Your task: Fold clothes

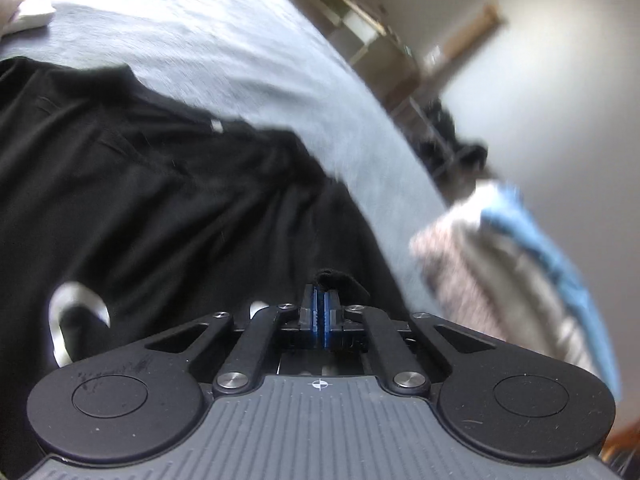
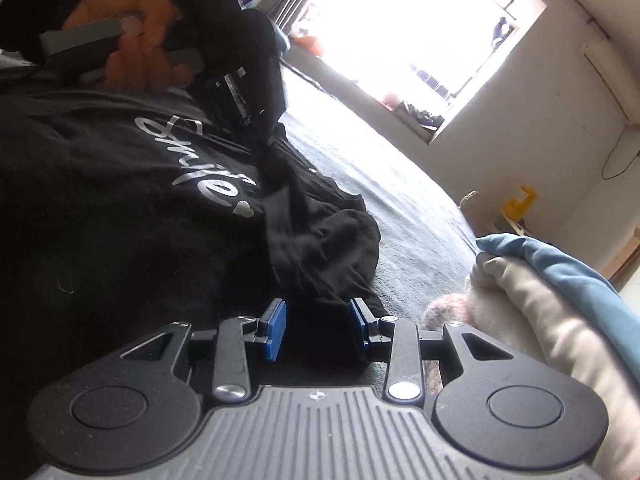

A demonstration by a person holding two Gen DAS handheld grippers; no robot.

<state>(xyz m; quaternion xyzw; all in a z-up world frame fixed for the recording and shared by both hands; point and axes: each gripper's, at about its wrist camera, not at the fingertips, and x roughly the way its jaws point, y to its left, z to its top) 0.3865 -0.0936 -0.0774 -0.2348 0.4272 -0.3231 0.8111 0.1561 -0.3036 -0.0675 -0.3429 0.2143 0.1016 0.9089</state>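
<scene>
A black T-shirt (image 1: 140, 184) with silver lettering lies spread on a grey bedsheet (image 1: 224, 48). My left gripper (image 1: 321, 300) is shut on a pinch of the black shirt's edge, which bunches just beyond its blue pads. In the right wrist view the same shirt (image 2: 120, 208) shows its "Smile" print, with a crumpled sleeve (image 2: 328, 244) ahead. My right gripper (image 2: 317, 330) is open, low over the shirt's edge, with nothing between its blue pads (image 2: 276, 328). The left gripper, held by a hand, shows at the upper left of that view (image 2: 132, 44).
A stack of folded clothes, pale with a blue piece on top (image 2: 552, 304), sits on the bed to the right; it also shows in the left wrist view (image 1: 516, 256). A bright window (image 2: 420, 32) and shelving (image 1: 360, 28) lie beyond the bed (image 2: 400, 200).
</scene>
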